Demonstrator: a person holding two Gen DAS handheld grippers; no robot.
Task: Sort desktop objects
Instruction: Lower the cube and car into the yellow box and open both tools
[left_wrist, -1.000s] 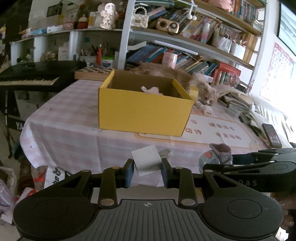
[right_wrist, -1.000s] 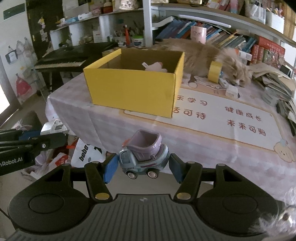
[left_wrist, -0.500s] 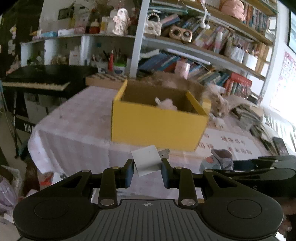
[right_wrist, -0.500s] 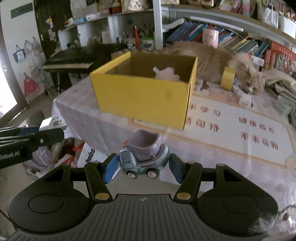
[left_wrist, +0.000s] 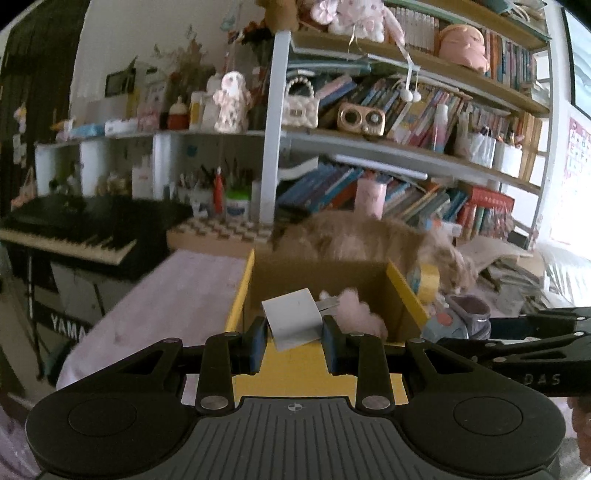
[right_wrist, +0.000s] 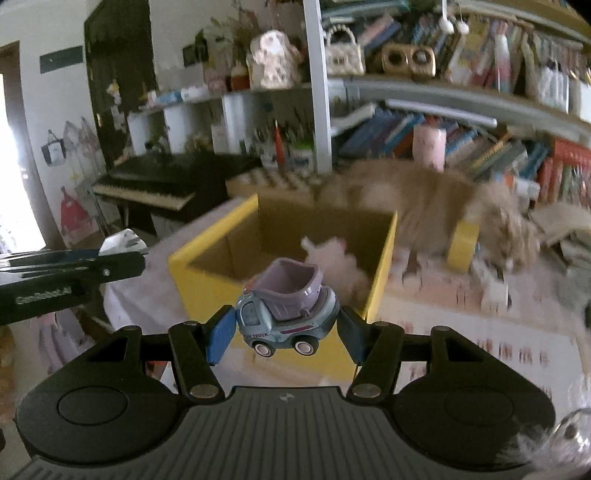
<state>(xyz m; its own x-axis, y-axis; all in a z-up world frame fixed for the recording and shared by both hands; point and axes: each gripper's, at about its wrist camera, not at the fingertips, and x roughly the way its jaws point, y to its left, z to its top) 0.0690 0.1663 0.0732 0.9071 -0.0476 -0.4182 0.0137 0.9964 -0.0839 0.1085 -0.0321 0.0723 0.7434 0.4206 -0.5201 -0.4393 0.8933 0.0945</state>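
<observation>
While both clamp loads, L hand-held gripper w/ charger, R hand-held gripper w/ toy truck, near yellow box rim

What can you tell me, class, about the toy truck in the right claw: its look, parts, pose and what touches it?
The toy truck looks like glossy plastic: a blue-grey cab and body, a lilac tipper bucket on top, white wheels with pink hubs. It sits upright, clamped off the table between the blue pads of the right claw, in front of the yellow box.

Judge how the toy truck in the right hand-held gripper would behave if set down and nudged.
The toy truck looks like hard plastic, so probably stiff and light. Its wheels suggest it would roll when nudged. Its rounded body may slip between the right hand-held gripper pads.
</observation>
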